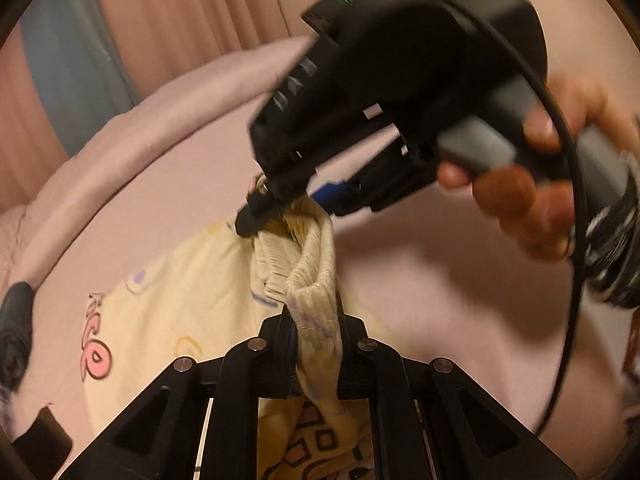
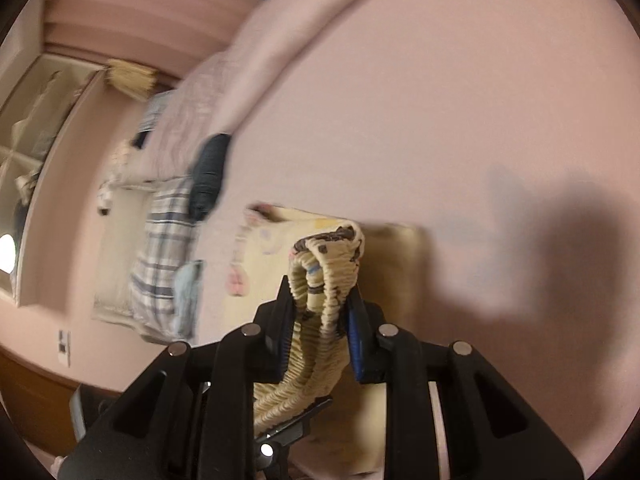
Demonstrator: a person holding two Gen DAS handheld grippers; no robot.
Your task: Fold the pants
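The pants [image 1: 168, 320] are pale yellow with cartoon prints and lie on a pink bed sheet [image 1: 440, 288]. My left gripper [image 1: 314, 320] is shut on a bunched hem or waistband edge of the pants. My right gripper [image 1: 276, 208] shows in the left wrist view just beyond it, held by a hand [image 1: 532, 184], shut on the ribbed waistband [image 1: 308, 240]. In the right wrist view my right gripper [image 2: 320, 312] pinches the ribbed elastic waistband [image 2: 320, 280], lifted above the rest of the pants [image 2: 392, 256] on the sheet.
A rolled pink duvet [image 1: 132, 132] runs along the far side of the bed. A dark cloth [image 2: 210, 172] and a plaid garment [image 2: 164, 248] lie at the bed's edge. Curtains [image 1: 160, 20] hang behind.
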